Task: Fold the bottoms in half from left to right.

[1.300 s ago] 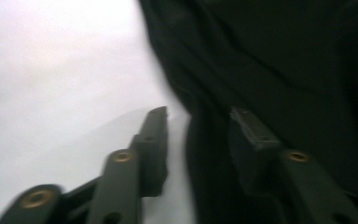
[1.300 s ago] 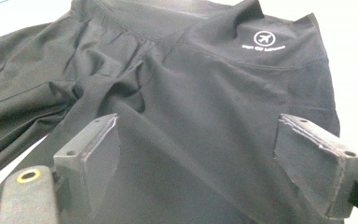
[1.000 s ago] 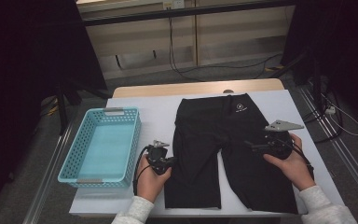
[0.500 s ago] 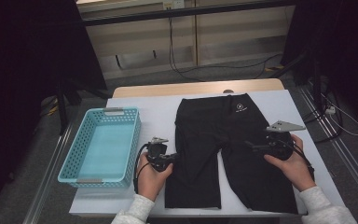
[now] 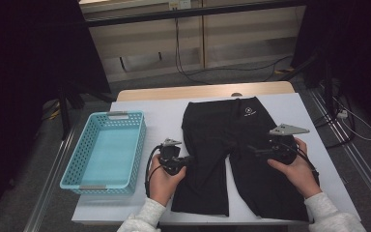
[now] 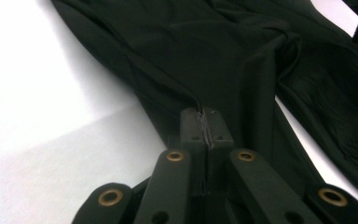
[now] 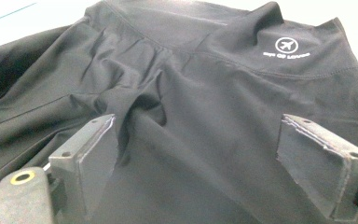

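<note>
Your high view looks forward and down from above your side of the bench (image 5: 149, 113), taking in the whole black shorts (image 5: 232, 145). Your left tool (image 6: 207, 128) camera sits very near the shorts' outer edge, facing along the closed jaws. Your right tool (image 7: 214, 163) camera hovers close above the shorts, facing their waistband. All three views share the shorts.

Your left tongs (image 6: 206, 133) hide the shorts' (image 6: 242, 60) edge where they pinch it. In your right gripper view, the small lettering under the shorts' aeroplane logo (image 7: 286, 45) is too blurred to read, and the legs run off the frame.
</note>
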Demonstrator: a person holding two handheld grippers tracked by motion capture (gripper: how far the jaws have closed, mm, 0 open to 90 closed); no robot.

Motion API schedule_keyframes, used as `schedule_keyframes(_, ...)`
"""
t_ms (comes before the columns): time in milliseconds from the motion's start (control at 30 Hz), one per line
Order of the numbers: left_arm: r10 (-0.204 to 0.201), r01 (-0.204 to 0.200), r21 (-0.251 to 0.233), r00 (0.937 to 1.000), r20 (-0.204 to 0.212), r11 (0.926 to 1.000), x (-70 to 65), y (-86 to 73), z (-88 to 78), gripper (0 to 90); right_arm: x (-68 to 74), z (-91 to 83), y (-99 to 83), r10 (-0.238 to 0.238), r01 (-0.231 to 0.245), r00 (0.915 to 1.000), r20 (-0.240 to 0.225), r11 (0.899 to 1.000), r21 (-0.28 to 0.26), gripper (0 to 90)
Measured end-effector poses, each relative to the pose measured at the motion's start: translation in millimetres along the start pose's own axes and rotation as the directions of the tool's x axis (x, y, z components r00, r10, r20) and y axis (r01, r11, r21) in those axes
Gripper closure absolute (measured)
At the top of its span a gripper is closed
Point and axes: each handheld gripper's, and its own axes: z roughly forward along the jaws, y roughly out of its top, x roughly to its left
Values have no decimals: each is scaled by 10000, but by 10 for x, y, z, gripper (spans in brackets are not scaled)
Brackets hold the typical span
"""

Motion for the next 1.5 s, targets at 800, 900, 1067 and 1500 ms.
schedule_keyframes(800,397,-373,-605,9985,384,9975,-160,-42,1,893,540,520,334,-499,503,9924,-1125,9987,6,114)
schedule_keyframes(900,468,-447,-558,9982,364,9974,-158,-54,3,892,607,593,359,-752,770,9902,-1174,9970,110,110)
schedule_keyframes(1067,456,-435,-548,9983,373,9976,-156,-52,18,892,654,696,370,-730,769,9897,-1235,9967,271,120)
schedule_keyframes(1500,624,-606,-427,9971,425,9972,-170,-50,53,893,722,833,413,-510,560,9873,-1502,9980,292,125)
